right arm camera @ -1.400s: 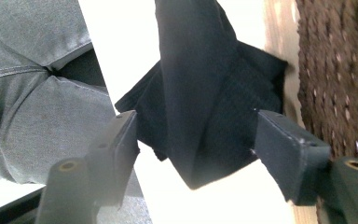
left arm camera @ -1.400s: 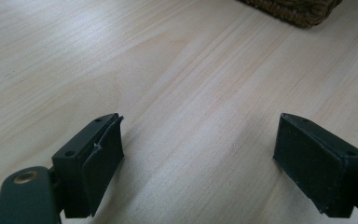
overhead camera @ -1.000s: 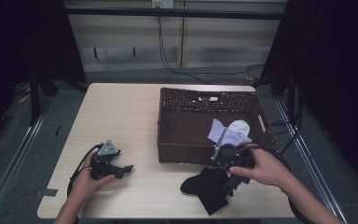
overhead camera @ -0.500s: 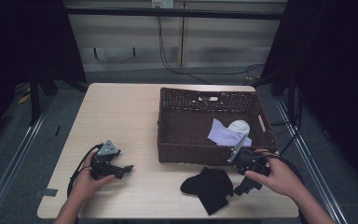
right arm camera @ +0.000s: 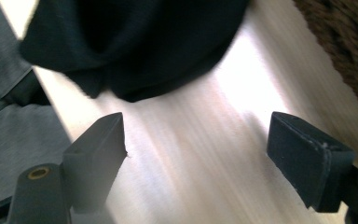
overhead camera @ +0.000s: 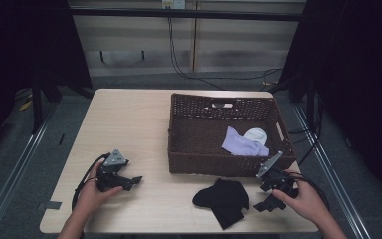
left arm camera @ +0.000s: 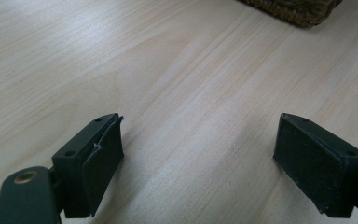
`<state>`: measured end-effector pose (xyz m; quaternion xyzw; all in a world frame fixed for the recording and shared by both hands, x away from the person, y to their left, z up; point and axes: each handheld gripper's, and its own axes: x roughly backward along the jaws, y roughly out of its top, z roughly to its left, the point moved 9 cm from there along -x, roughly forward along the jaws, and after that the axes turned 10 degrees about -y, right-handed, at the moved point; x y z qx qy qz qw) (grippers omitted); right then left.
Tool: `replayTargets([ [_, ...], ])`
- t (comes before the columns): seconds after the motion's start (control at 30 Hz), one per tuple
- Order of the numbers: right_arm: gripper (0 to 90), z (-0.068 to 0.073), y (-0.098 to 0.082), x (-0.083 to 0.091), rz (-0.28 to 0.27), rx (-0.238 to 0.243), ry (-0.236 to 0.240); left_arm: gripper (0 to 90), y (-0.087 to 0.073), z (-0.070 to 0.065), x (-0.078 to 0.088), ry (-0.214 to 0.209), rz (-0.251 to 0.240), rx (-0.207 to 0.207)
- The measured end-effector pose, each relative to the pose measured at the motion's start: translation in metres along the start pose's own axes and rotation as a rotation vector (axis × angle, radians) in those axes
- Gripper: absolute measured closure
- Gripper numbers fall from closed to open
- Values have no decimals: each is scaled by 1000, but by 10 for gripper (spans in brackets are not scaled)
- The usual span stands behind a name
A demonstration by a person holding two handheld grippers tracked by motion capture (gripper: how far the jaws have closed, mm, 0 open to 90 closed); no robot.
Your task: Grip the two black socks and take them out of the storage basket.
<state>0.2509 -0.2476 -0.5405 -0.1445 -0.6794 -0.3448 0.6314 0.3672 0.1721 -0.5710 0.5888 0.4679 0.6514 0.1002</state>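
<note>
A black garment (overhead camera: 224,199) lies crumpled on the table near its front edge, just in front of the brown wicker basket (overhead camera: 214,164). In the right gripper view the same black garment (right arm camera: 135,42) lies beyond the open jaws. My right gripper (overhead camera: 259,203) is held just right of it, open and empty. My left gripper (overhead camera: 133,182) rests at the front left of the table, open, with bare wood (left arm camera: 200,140) between its jaws. Inside the basket lie a lilac cloth (overhead camera: 241,143) and a white item (overhead camera: 255,135).
The light wooden table (overhead camera: 124,124) has a broad bare left half. The basket's corner (left arm camera: 293,9) appears at the top of the left gripper view. Black cables trail from both grippers. A grey floor and metal rails flank the table.
My right gripper has let go of the black garment and drawn back to the right and toward the front edge. The garment now lies on the table. The left gripper has stayed put.
</note>
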Motion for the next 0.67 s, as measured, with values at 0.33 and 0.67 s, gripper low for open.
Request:
replayTargets([
  [0.33, 180, -4, -9, -16, -117, -42, -38, 148, 0, 0, 0, 0, 0, 0],
  [0.67, 147, -8, -11, -21, -193, -9, -117, 147, 0, 0, 0, 0, 0, 0],
])
